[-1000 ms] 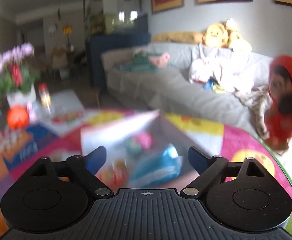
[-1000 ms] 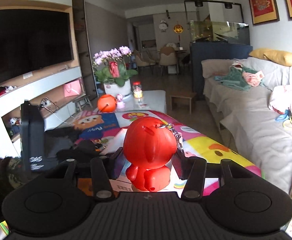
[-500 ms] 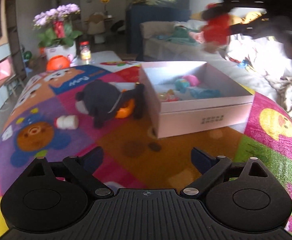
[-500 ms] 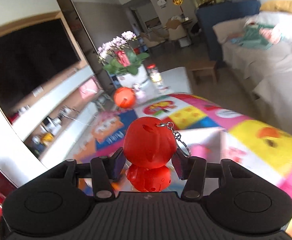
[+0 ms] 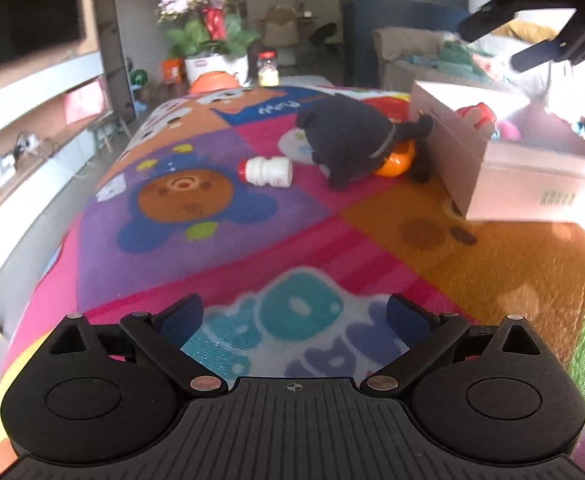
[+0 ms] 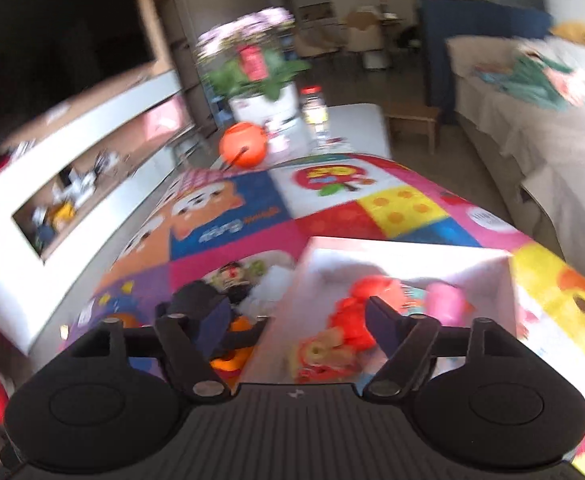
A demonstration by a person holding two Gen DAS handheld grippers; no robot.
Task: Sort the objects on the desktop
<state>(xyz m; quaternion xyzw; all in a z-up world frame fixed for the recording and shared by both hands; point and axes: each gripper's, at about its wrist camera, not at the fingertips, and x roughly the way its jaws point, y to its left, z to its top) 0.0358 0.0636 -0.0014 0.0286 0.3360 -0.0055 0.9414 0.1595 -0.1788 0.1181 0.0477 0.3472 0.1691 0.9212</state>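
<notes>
A pale pink box stands on the colourful mat at the right. The red figure toy lies inside it with other small toys; its top shows over the box wall in the left wrist view. My right gripper is open and empty above the box; it also shows in the left wrist view. A black plush toy lies against the box over an orange object. A small white bottle lies beside it. My left gripper is open and empty, low over the mat.
A flower pot, an orange ball and a small jar stand at the table's far end. A TV shelf runs along the left. A sofa with clothes is on the right.
My right gripper opened and the red figure toy dropped into the box. My left gripper swung down and left, from facing the sofa to facing the mat, the bottle and the plush toy.
</notes>
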